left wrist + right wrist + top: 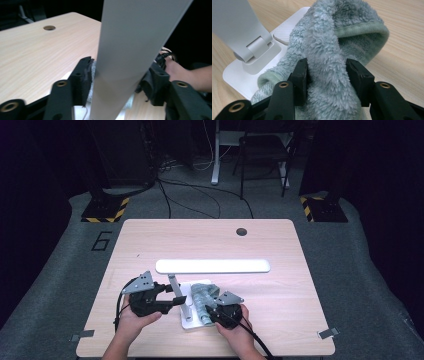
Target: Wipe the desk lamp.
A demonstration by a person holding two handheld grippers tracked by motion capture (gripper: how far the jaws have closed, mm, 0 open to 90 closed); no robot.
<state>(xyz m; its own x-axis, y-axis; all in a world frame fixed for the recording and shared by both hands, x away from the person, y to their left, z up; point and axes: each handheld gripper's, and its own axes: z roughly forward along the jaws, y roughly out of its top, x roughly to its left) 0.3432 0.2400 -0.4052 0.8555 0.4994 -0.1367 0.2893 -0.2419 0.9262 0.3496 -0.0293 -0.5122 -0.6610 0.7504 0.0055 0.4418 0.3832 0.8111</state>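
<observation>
The right gripper (327, 72) has its jaws clamped on the towel (329, 50) lying on the lamp base (237, 75), while the left gripper (120, 77) jaws straddle the upright lamp arm (130, 50); contact cannot be told.

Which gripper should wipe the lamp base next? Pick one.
Right. The right gripper is already closed on the green towel lying on the lamp base; the left gripper straddles the lamp's arm.

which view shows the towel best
The right gripper view: the fluffy pale green towel is close up, its hemmed edge clear, pinched between the right gripper jaws on the white lamp base. The high view shows it small on the base. The left gripper view shows a sliver behind the lamp arm.
</observation>
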